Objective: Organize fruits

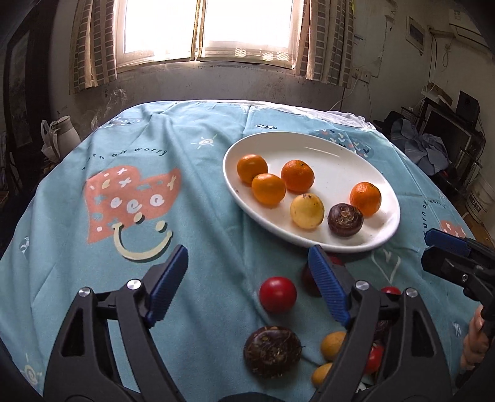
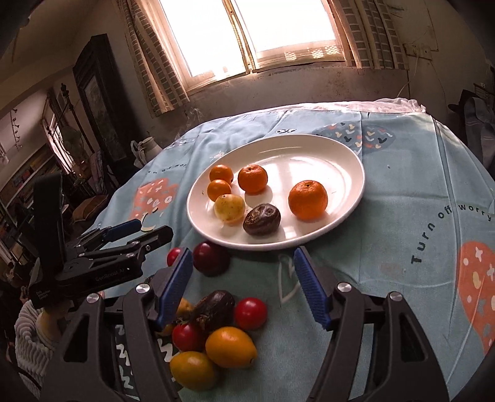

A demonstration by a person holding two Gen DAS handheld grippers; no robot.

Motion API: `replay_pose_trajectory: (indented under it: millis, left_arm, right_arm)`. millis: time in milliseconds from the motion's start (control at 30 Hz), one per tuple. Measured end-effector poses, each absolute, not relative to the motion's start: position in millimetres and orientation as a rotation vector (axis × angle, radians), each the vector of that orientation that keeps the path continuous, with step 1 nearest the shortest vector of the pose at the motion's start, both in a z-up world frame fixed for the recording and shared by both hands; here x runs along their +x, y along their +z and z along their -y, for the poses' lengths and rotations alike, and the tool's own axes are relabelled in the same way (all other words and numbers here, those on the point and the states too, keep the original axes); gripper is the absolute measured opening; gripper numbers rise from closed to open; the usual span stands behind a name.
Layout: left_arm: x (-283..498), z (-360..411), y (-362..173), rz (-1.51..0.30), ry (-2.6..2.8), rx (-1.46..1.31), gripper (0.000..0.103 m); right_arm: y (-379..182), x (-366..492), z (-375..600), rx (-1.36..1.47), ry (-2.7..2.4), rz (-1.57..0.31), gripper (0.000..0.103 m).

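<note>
A white oval plate [image 1: 312, 244] sits on a bench covered by a light blue printed cloth [image 1: 191, 173], and it holds four oranges, among them the one nearest the right rim [image 2: 307, 200], together with a pale yellow fruit [image 1: 307, 211] and a dark brown wrinkled fruit [image 1: 345, 219] that lie just beside each other at the plate's near side. The rest of the fruit lies loose on the cloth in front of the plate: a red tomato [image 1: 277, 294], a large dark brown fruit [image 1: 272, 351], a dark red plum [image 2: 211, 258] close to the plate's near rim, and a cluster of yellow-orange fruits [image 2: 230, 347] and small tomatoes [image 2: 250, 313] touching one another. The left claw [image 1: 247, 272] stands wide open with nothing between its blue pads, hanging above the loose fruit (the red tomato shows in the gap below it, not gripped). The right claw [image 2: 243, 266] is also open and empty, pointing down toward the plate's near edge, with the cluster of loose fruit beneath its left finger. Behind the bench is a bright curtained window [image 1: 210, 27].
</note>
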State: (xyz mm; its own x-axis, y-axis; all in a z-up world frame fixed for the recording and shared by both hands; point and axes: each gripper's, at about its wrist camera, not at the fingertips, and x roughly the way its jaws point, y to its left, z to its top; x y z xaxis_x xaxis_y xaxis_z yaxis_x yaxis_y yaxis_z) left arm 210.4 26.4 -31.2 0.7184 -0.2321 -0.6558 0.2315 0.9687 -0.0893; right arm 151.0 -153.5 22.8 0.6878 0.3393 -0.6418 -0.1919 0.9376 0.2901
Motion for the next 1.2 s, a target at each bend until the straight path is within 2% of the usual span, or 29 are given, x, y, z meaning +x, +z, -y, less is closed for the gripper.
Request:
replay_pose_trajectory:
  millis: [300, 400, 467, 500, 867, 1033, 1200]
  left_arm:
    - [201, -13, -45, -0.758, -0.294, 0.091, 0.081]
    - [198, -6, -45, -0.746, -0.339, 0.122, 0.062]
    - [198, -3, -47, -0.746, -0.353, 0.145, 0.042]
    - [199, -1, -49, -0.742, -0.353, 0.165, 0.039]
    - [206, 11, -57, -0.769, -0.428, 0.293, 0.037]
    - [223, -7, -65, -0.846, -0.435, 0.192, 0.037]
    - [219, -6, -64, -0.826, -0.427, 0.204, 0.03]
  right_arm:
    - [13, 150, 175, 0.295, 0.25, -0.782, 0.068]
    - [12, 150, 172, 0.288, 0.254, -0.789, 0.068]
    - [12, 150, 171, 0.285, 0.255, -0.792, 0.068]
    - [12, 150, 171, 0.284, 0.255, -0.794, 0.068]
    - [8, 153, 173, 0.286, 0.244, -0.814, 0.068]
    - [8, 152, 172, 0.282, 0.246, -0.815, 0.068]
    - [7, 152, 170, 0.281, 0.256, -0.822, 0.068]
